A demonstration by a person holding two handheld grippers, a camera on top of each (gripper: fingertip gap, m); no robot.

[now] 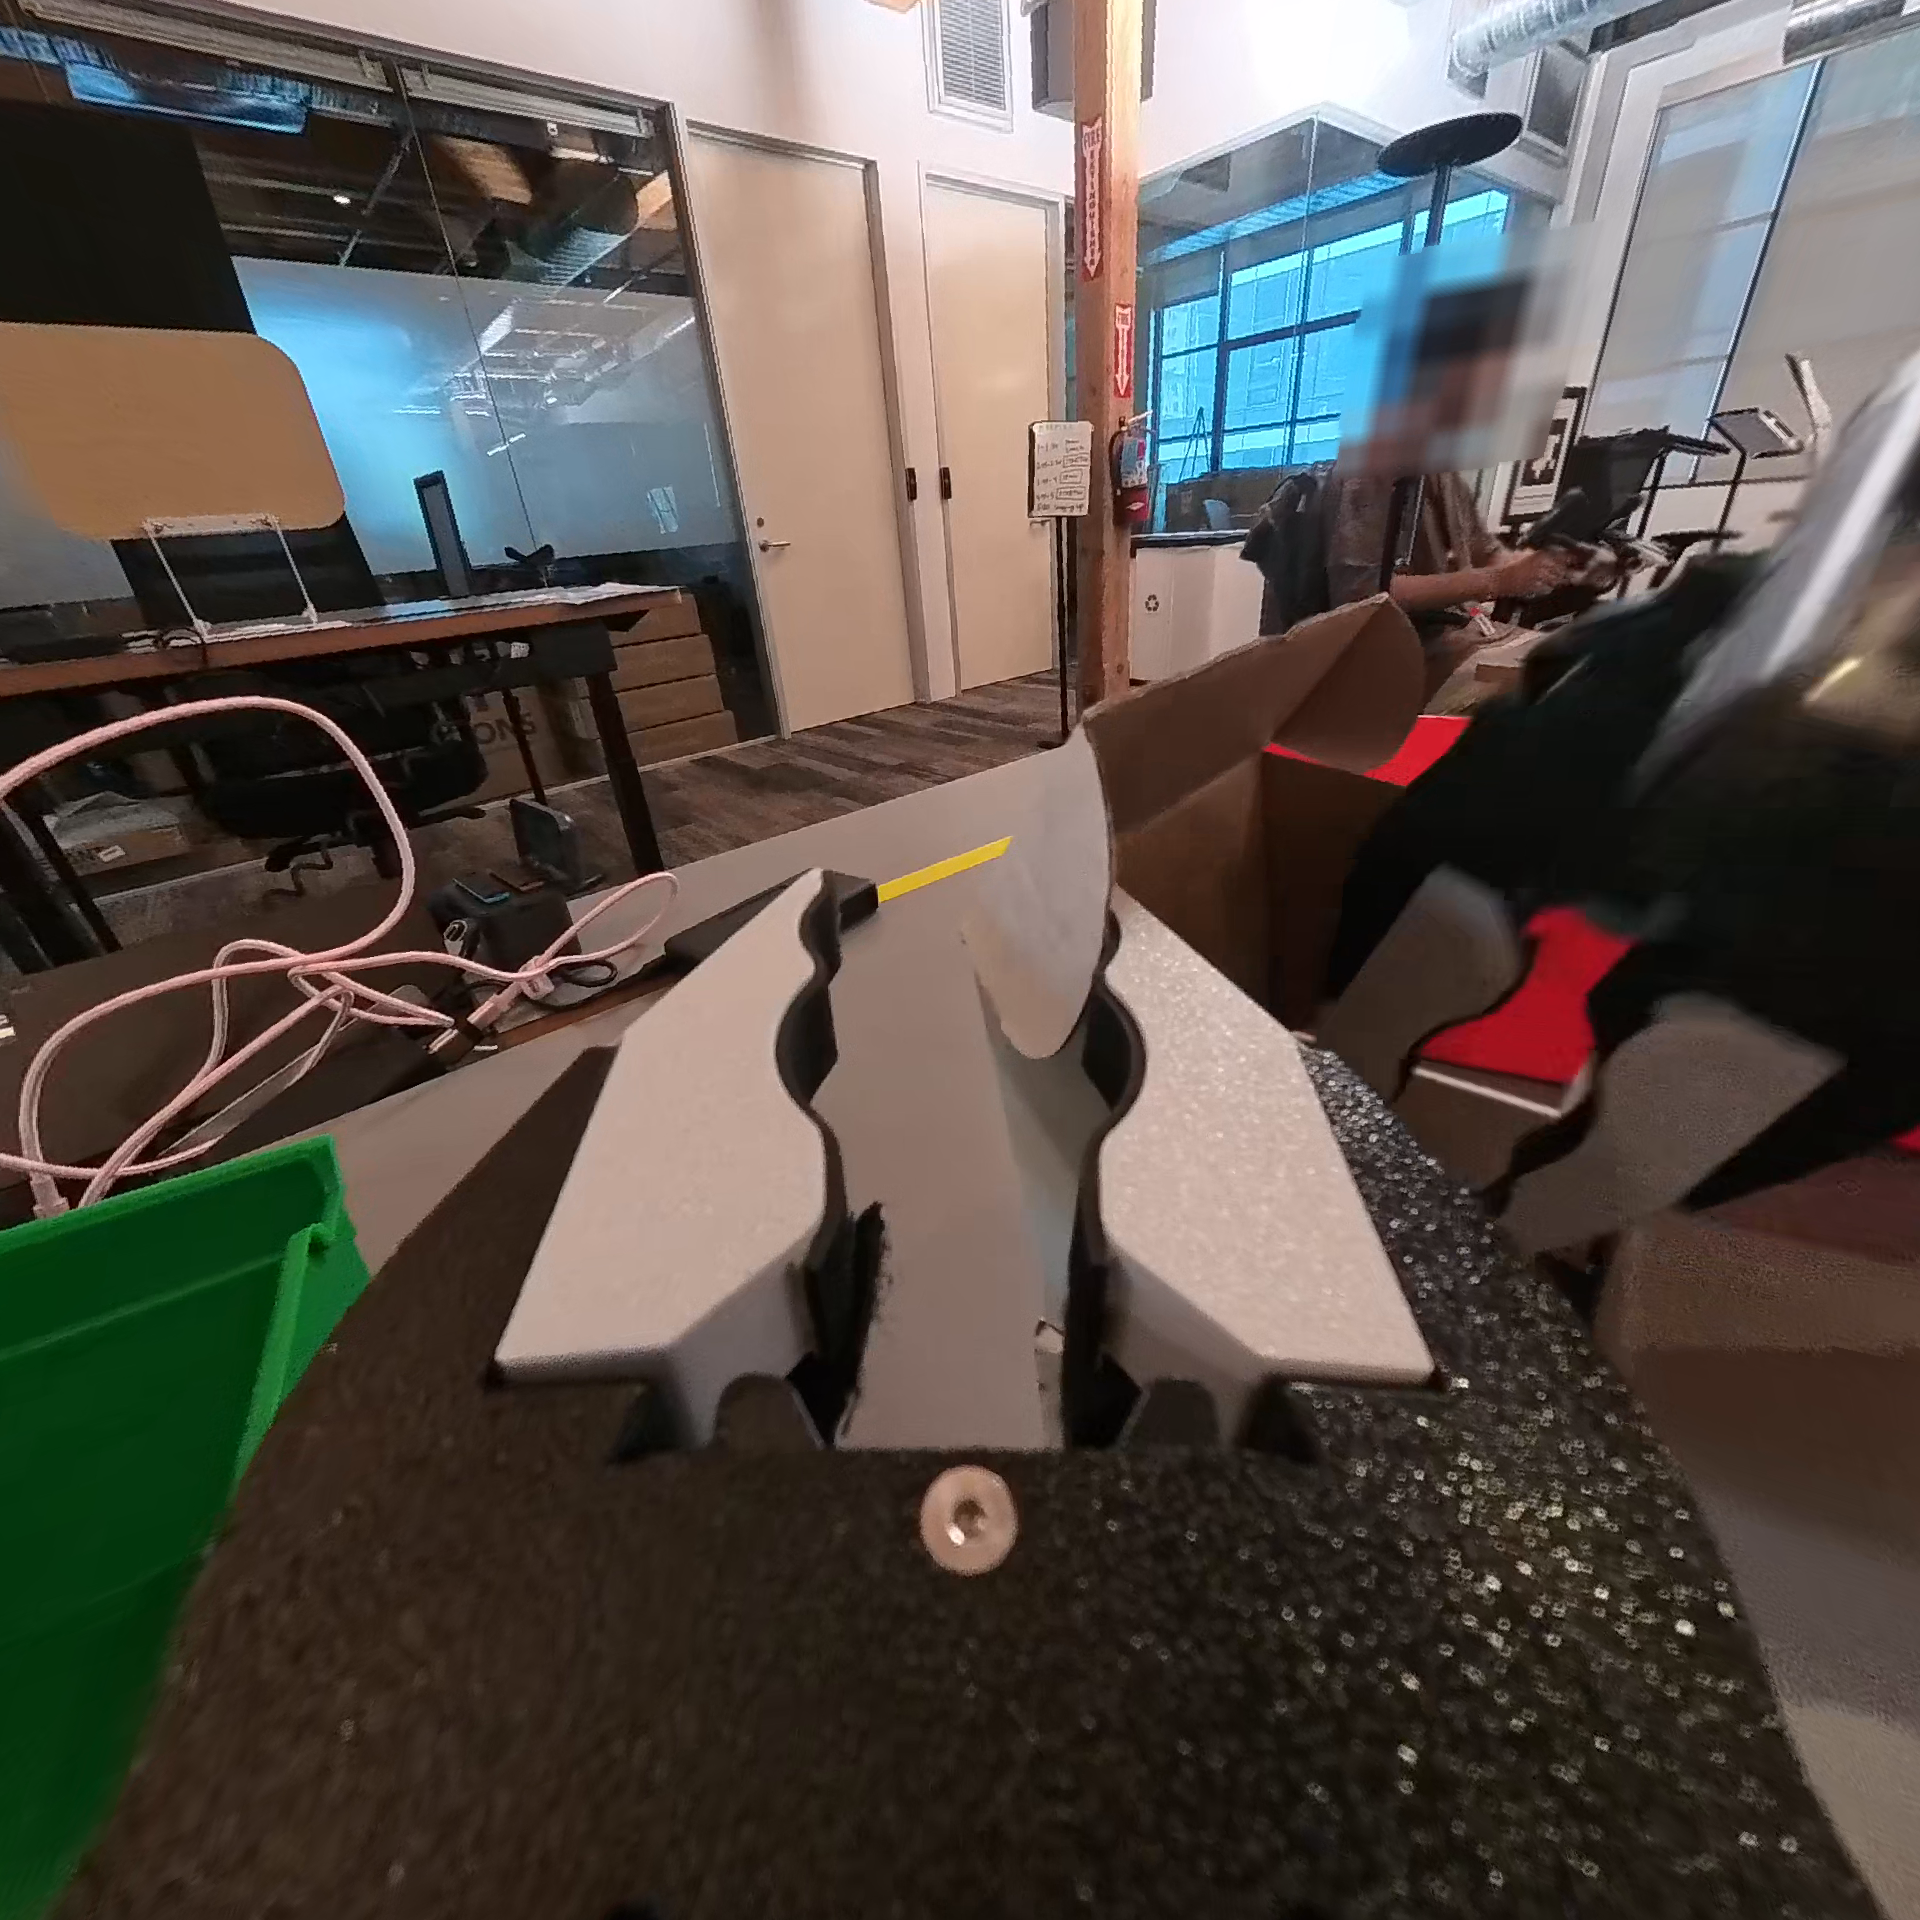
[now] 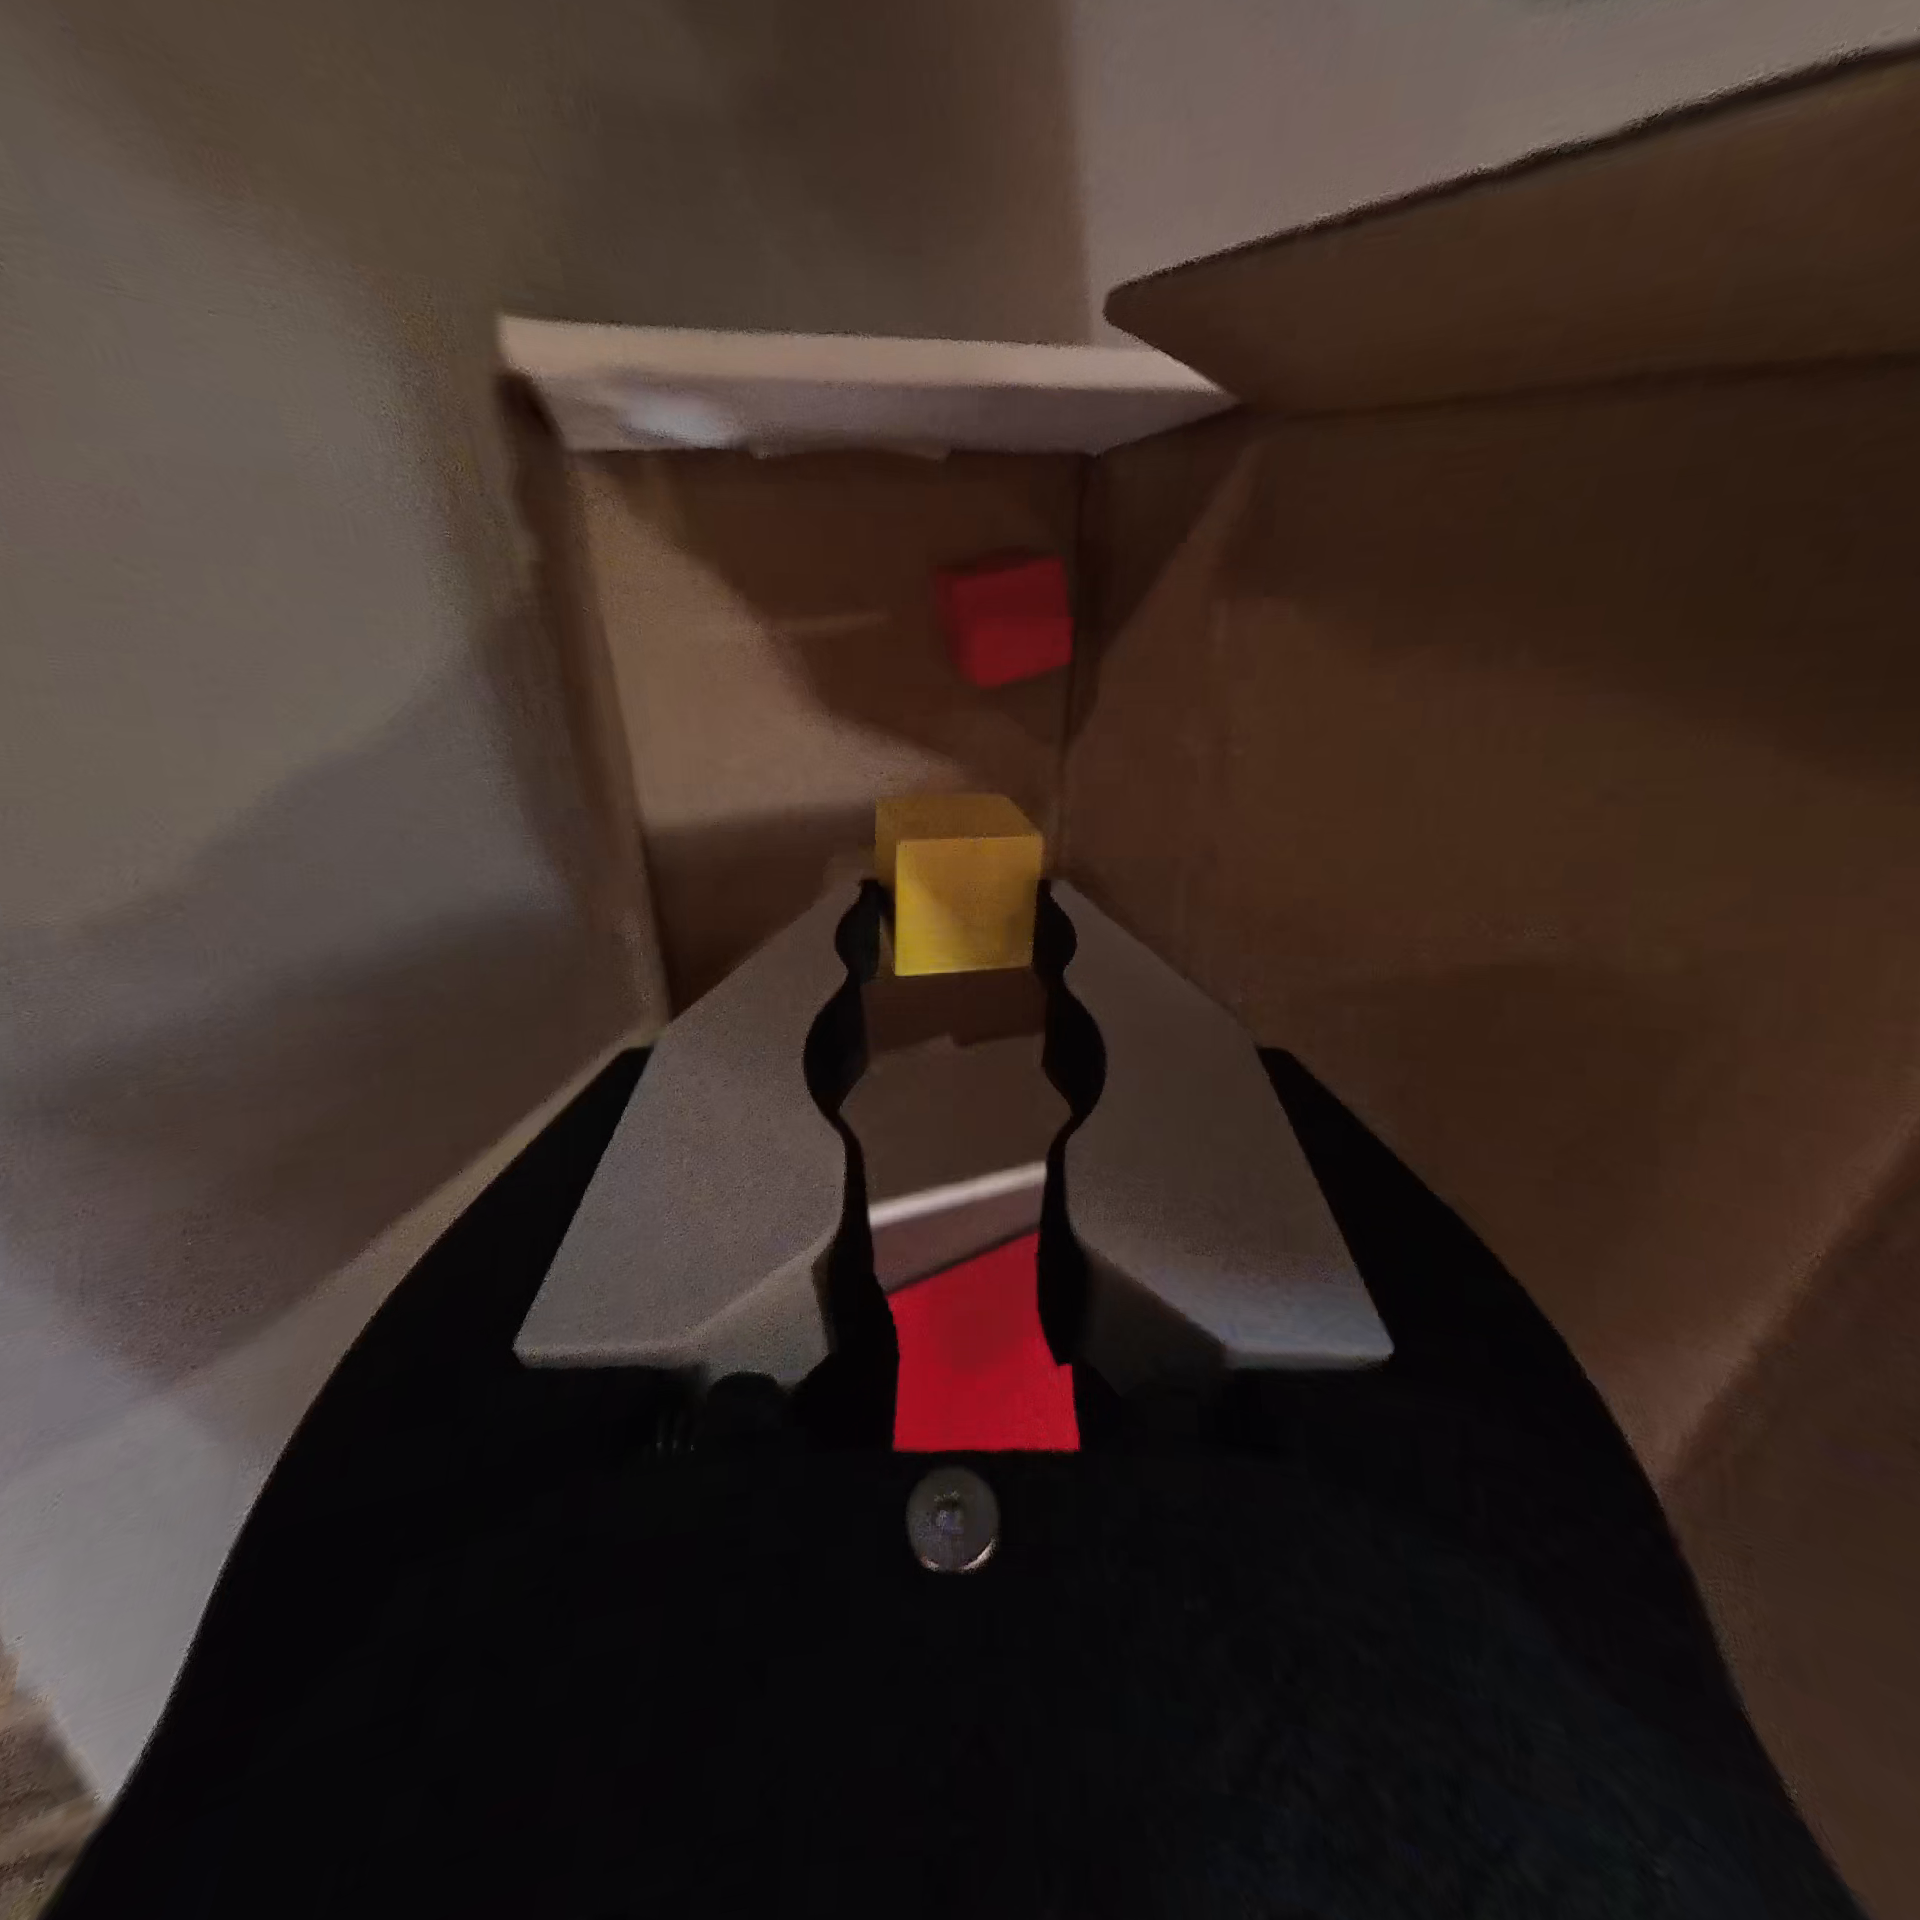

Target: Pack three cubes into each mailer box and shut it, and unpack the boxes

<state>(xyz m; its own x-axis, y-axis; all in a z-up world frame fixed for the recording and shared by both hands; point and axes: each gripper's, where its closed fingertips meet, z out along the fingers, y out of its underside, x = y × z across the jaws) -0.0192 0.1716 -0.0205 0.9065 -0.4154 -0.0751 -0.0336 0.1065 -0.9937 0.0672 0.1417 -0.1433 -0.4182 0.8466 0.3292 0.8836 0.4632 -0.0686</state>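
Note:
In the right wrist view my right gripper [image 2: 954, 927] reaches into an open brown mailer box [image 2: 1455, 831], and both pads press on a yellow cube [image 2: 961, 883] low in the box. A red cube [image 2: 1003, 618] lies farther in, near the far wall. In the left wrist view my left gripper [image 1: 966, 904] is open. The box's white outer flap [image 1: 1049, 914] stands between its fingers, leaning on the right finger with room on the other side. The box [image 1: 1195, 810] is just right of it, and the blurred right gripper's black body [image 1: 1662, 883] dips into it, its fingertips hidden there.
A green bin [image 1: 135, 1403] sits at the lower left. Pink cables [image 1: 260, 987] and a black device [image 1: 727, 925] lie on the grey table, with a yellow tape strip [image 1: 940, 868] beyond. Red surfaces [image 1: 1517, 997] show beside the box. A person [image 1: 1434, 551] sits far behind.

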